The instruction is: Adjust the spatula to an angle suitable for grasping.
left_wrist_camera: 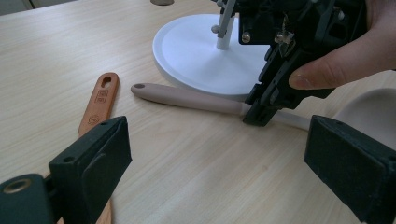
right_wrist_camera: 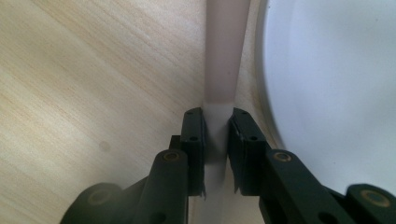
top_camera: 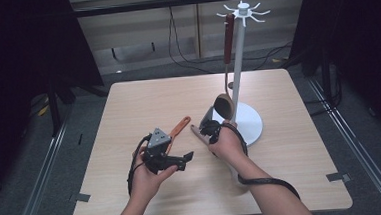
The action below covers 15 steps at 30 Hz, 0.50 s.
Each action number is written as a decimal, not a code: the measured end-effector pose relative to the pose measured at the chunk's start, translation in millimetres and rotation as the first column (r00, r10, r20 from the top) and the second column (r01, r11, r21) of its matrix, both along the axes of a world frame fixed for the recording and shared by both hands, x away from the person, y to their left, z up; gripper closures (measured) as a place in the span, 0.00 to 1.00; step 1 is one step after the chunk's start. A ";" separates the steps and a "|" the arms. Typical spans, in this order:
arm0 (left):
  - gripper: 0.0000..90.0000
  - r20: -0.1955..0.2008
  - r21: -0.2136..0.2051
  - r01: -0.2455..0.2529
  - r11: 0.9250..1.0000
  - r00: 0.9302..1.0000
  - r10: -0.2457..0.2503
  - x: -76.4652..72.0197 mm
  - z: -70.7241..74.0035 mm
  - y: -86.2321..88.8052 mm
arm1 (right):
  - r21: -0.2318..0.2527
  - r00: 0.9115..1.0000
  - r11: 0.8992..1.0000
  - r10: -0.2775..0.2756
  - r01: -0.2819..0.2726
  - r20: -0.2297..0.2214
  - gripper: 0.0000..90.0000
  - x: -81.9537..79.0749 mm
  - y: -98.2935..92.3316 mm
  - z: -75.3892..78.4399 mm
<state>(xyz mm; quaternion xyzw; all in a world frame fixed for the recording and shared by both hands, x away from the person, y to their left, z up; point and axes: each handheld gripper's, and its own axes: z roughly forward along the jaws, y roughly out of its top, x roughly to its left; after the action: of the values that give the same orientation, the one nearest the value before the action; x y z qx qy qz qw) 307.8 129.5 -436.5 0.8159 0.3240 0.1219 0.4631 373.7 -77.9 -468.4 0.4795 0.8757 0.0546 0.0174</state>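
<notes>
**One utensil hung, second one just gripped**

One spoon (top_camera: 225,80) already hangs on the white rack (top_camera: 244,119). I have the right hand-held gripper (right_wrist_camera: 216,140) clamped on the beige spatula (left_wrist_camera: 187,97), flat on the desk (top_camera: 143,100) beside the rack base; lifting and hanging remain. The orange utensil (left_wrist_camera: 99,103) waits before my left hand-held gripper (left_wrist_camera: 219,154), jaws apart.

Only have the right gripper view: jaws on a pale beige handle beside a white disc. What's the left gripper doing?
Observer: Left gripper is open, holding nothing.
Operator: Anything near it?
Observer: A flat orange utensil handle with a hanging hole lies on the wooden table below its jaws, beside your pale beige handle.
Operator: Rack loaded?
Observer: One wooden spoon with a red-brown handle hangs from the white hook stand.
</notes>
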 end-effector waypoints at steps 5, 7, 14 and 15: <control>0.08 0.006 0.000 -0.002 1.000 1.000 0.002 0.3 1.0 0.7 | 0.015 1.000 1.000 -0.008 0.008 0.012 0.87 -0.5 -3.3 -0.2; 0.08 0.006 -0.002 -0.001 1.000 1.000 0.001 0.4 0.8 0.7 | 0.033 1.000 0.999 -0.009 0.008 0.024 0.87 -0.8 -6.0 -0.6; 0.08 0.002 0.001 -0.001 1.000 1.000 0.001 1.1 0.7 0.9 | 0.052 1.000 0.999 -0.004 0.002 0.027 0.88 -2.4 -9.3 0.1; 0.08 -0.001 0.005 0.004 1.000 1.000 -0.004 1.3 1.2 1.4 | 0.048 1.000 0.999 -0.006 0.004 0.027 0.88 -2.8 -8.6 0.2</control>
<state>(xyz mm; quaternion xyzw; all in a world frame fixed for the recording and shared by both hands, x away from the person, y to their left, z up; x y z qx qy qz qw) 309.1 131.0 -435.3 0.8177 0.3225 0.1213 0.4611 370.8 -86.5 -468.1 0.4812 0.8726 0.0823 0.0177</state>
